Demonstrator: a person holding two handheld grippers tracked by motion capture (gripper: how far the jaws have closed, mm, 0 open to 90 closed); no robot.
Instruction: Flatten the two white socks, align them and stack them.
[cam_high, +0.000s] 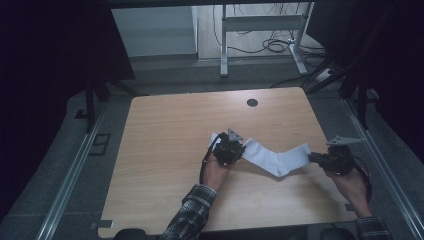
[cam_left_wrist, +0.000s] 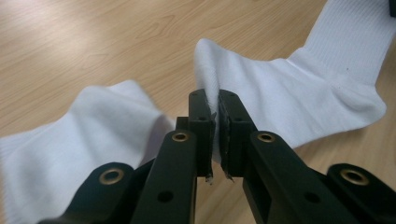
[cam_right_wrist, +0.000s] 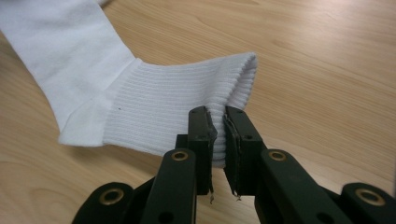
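Note:
A white sock (cam_high: 277, 159) lies stretched across the wooden table (cam_high: 170, 130), sagging in a V between my two grippers. My left gripper (cam_high: 240, 149) is shut on a raised fold of the sock's foot end (cam_left_wrist: 299, 88), and in the left gripper view (cam_left_wrist: 217, 100) the fabric is pinched between the pads. More white fabric (cam_left_wrist: 70, 135) spreads on the other side of the jaws. My right gripper (cam_high: 312, 157) is shut on the ribbed cuff (cam_right_wrist: 154, 102), whose edge is clamped between the pads in the right gripper view (cam_right_wrist: 219, 116). Both held ends are lifted slightly off the wood.
A round dark cable hole (cam_high: 252, 102) sits near the table's far edge. Beyond the table stand a white desk frame (cam_high: 260, 22) and loose cables (cam_high: 277, 45) on the floor. Metal rails (cam_high: 70, 175) run along both sides of the table.

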